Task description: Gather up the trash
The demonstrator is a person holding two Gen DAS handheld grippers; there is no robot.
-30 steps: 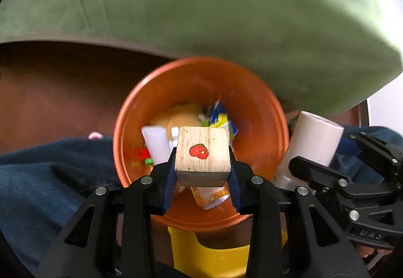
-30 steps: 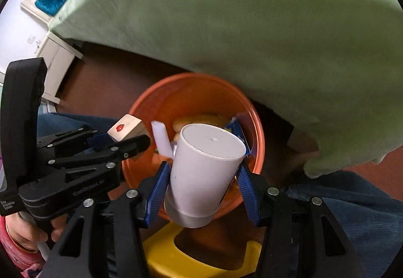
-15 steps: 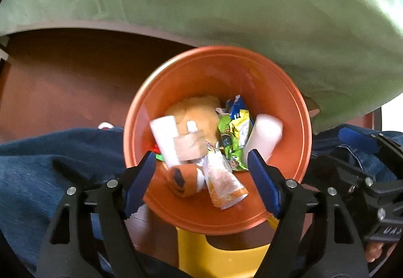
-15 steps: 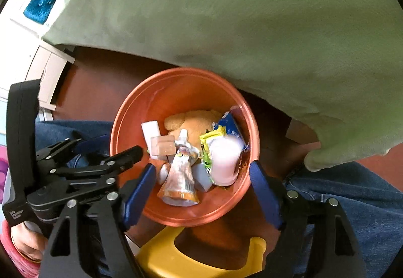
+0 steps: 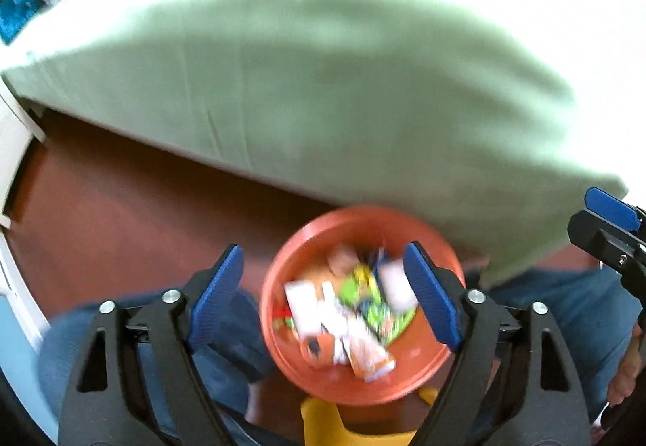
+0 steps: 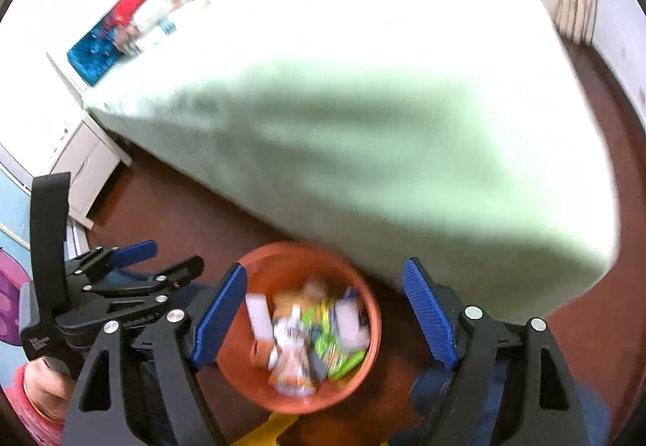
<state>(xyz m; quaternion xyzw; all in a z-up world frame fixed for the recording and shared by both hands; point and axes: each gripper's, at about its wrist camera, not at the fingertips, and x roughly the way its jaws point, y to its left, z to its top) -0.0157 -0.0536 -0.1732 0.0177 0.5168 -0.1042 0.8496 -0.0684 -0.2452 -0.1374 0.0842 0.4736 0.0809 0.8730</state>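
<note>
Both grippers, left gripper (image 5: 325, 296) and right gripper (image 6: 325, 318), jaws just opened wide and empty, hang over the orange bin (image 5: 290, 276) at lower centre, drop done; next, probably seek more trash.

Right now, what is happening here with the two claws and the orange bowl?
A person is collecting trash with a claw in each hand. Both the left claw and the right claw hang open and empty above the orange bowl, their jaws having just been opening. The bowl already holds wrappers, a white cup and other blurred pieces. It stands on the brown floor beside a green sheet, between the person's legs in jeans.
</note>
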